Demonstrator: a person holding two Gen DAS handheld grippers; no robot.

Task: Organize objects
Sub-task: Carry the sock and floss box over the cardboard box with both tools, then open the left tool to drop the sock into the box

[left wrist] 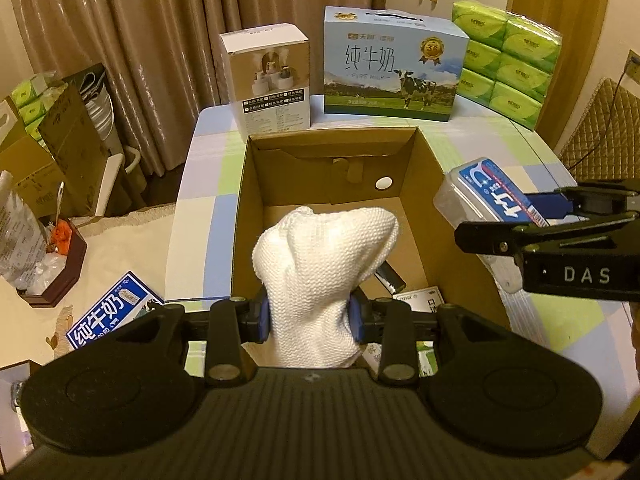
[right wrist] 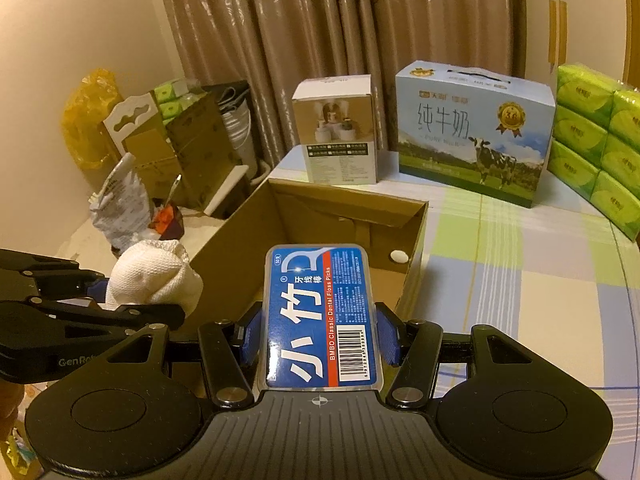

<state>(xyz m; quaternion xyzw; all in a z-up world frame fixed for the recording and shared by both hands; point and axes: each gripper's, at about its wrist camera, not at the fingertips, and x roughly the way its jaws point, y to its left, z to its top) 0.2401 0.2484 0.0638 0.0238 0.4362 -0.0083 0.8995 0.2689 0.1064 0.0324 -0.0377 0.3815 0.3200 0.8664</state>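
My left gripper (left wrist: 310, 314) is shut on a white knitted cloth bundle (left wrist: 324, 272), held over the near end of an open cardboard box (left wrist: 430, 184). The same bundle (right wrist: 154, 278) and left gripper (right wrist: 132, 298) show at the left of the right wrist view. My right gripper (right wrist: 320, 336) is shut on a clear floss-pick box with a blue label (right wrist: 322, 316), held above the cardboard box's near rim (right wrist: 416, 248). In the left wrist view the floss box (left wrist: 486, 196) hangs over the carton's right wall. Small packets (left wrist: 420, 294) lie on the carton floor.
At the back of the checked table (left wrist: 520, 152) stand a white product box (left wrist: 270, 80), a blue milk carton case (left wrist: 390, 66) and a green tissue pack (left wrist: 508, 60). A milk carton (left wrist: 110, 312) lies left, near a brown tray of clutter (left wrist: 52, 264). Curtains hang behind.
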